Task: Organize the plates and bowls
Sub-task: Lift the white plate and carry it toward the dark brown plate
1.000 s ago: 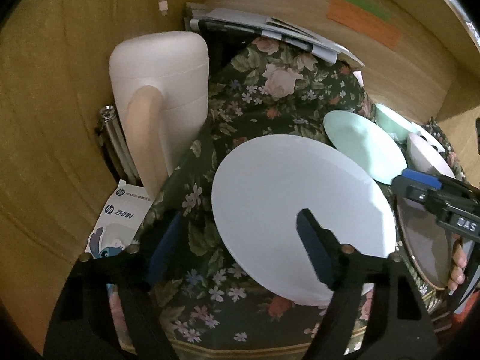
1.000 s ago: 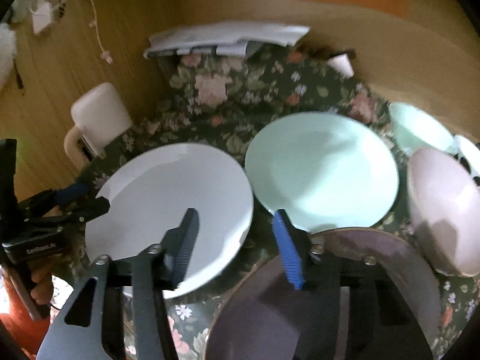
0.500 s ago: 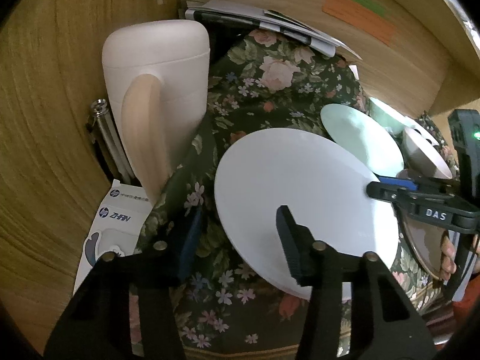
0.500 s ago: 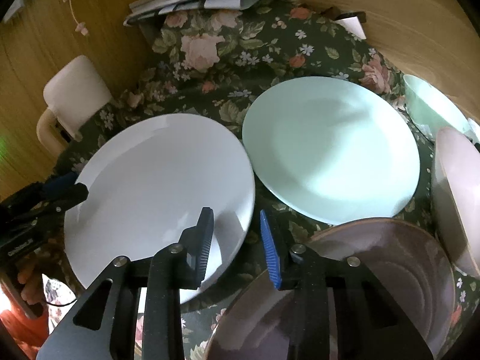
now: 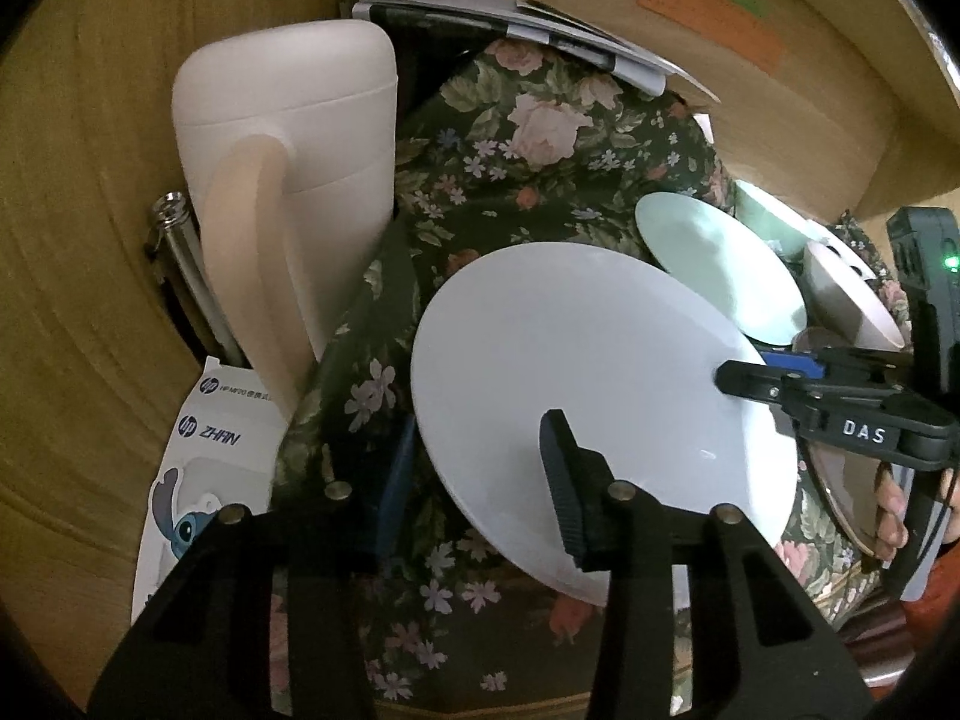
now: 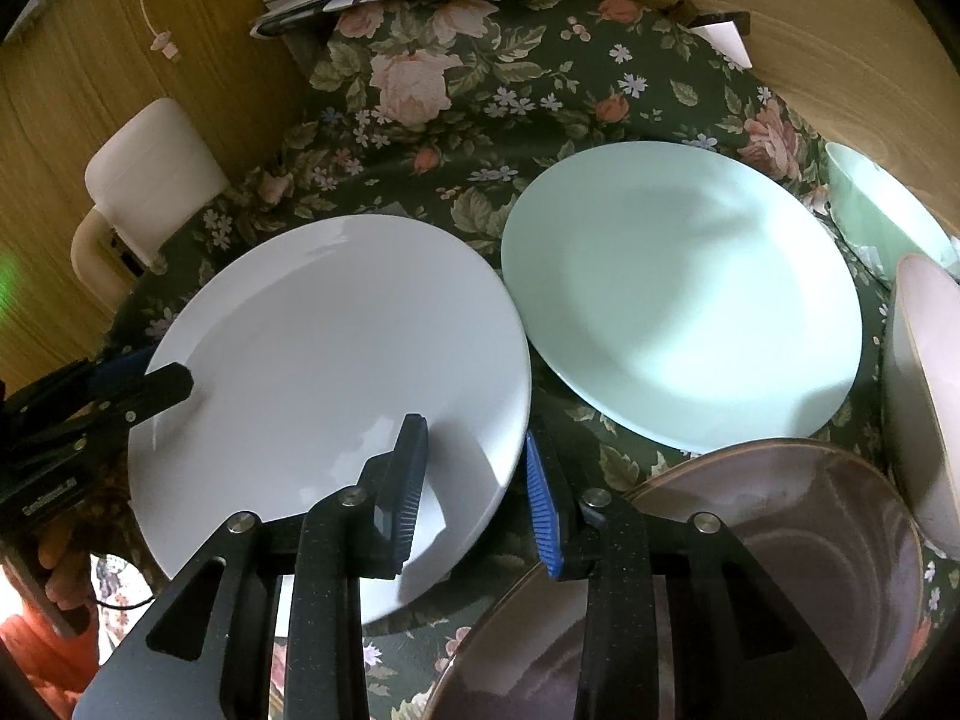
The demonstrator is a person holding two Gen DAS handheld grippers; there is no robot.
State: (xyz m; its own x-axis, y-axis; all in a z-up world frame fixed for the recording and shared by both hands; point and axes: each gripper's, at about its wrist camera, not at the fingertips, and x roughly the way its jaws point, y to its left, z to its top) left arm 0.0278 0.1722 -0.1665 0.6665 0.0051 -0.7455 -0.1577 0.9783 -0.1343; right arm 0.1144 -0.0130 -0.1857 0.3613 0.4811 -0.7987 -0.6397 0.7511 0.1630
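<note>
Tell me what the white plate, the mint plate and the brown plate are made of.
White plate: probably glazed ceramic, glossy highlights, though melamine is possible. Mint plate: same smooth, softly shiny look. Brown plate: glossier, mirror-like reflections and a pale rim line, possibly tinted glass or glazed stoneware.

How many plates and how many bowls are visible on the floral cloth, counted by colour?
White round plate: 1
Pale green round plate: 1
Brown glazed round plate: 1
Pale green bowl: 1
Pinkish-white bowl: 1
Total: 5, that is 3 plates and 2 bowls.
</note>
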